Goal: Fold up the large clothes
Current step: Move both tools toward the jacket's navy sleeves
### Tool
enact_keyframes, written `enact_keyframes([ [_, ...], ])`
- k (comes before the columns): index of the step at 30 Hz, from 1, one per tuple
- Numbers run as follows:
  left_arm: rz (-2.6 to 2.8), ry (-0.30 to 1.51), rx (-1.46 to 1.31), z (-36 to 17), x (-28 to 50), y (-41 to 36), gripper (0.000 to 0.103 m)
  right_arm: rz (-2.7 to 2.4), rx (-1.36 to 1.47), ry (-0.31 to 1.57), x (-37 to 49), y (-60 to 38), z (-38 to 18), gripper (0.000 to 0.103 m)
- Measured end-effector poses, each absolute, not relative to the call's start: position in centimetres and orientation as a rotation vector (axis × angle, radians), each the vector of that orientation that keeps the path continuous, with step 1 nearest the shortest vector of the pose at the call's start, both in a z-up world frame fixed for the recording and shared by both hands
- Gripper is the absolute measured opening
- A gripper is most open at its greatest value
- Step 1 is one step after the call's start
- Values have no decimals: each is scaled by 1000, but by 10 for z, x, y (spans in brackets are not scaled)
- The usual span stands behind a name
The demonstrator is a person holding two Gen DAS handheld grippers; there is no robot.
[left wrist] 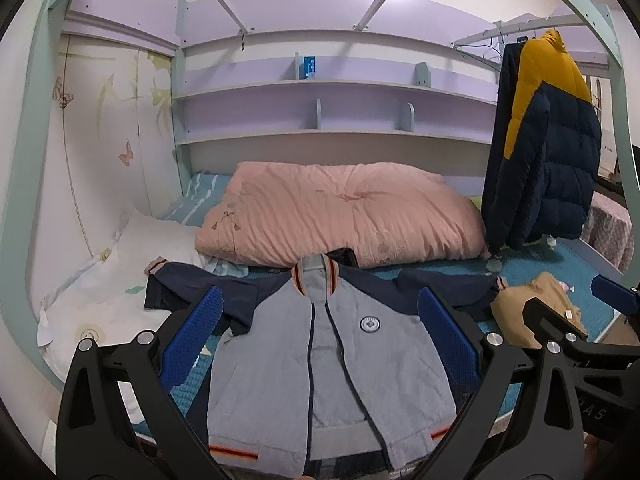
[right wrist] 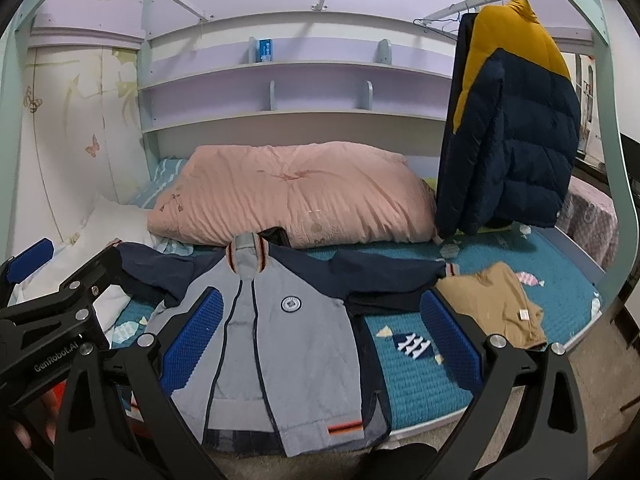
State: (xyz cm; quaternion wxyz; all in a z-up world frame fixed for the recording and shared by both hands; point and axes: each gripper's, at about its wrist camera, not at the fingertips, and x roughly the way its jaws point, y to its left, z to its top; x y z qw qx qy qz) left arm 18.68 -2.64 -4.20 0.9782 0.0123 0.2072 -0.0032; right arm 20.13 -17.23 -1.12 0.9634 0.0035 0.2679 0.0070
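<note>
Your left gripper hovers over grey-and-navy zip-up jacket, blue pads spread wide, nothing between them. Your right gripper same deal, jaws wide apart, nothing held, above jacket's right half. Jacket lies flat, front up, sleeves out, hem hanging just over near edge of teal knitted bedspread. Crumpled tan garment touches right cuff. Open bedspread right of jacket. Further back, puffy pink quilt just beyond collar, white pillow under left sleeve, navy-and-yellow puffer coat hanging on right.
</note>
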Motion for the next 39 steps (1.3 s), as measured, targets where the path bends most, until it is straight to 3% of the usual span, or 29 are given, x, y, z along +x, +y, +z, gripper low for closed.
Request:
enact_keyframes([
  [28,-55,548,26,-90,287,-38,98,-19,-4,658,285,-178,-52,96],
  [39,-65,650,-33,-151,374,44,98,46,-60,737,376,-122,-113,96],
])
